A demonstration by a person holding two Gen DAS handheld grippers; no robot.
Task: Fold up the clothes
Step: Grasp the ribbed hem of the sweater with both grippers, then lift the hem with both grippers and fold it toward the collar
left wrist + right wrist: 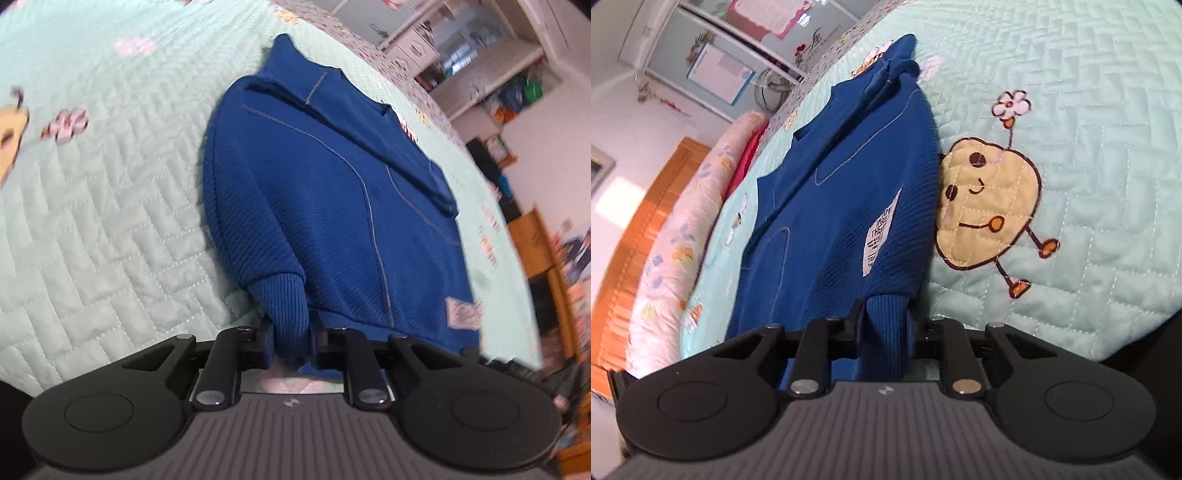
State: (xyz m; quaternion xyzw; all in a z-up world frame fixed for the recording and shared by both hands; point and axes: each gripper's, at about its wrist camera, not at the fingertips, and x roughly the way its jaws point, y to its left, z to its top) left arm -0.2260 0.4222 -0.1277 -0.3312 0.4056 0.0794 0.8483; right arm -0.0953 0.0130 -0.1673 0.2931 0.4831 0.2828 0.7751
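Sweater, blue and ribbed, flat on the mint quilt with both sleeves already laid in over the body. Left gripper pinched tight on the ribbed hem at one bottom corner. Right gripper pinched tight on the hem at the other corner (white patch just above it). Looks like the bottom-to-top fold, with the hem caught on both sides. Next, probably: lift both corners together, carry toward the collar, keep level so no side sags, then set down even. Careful near the smiling patch on the quilt, right beside the sweater's edge.
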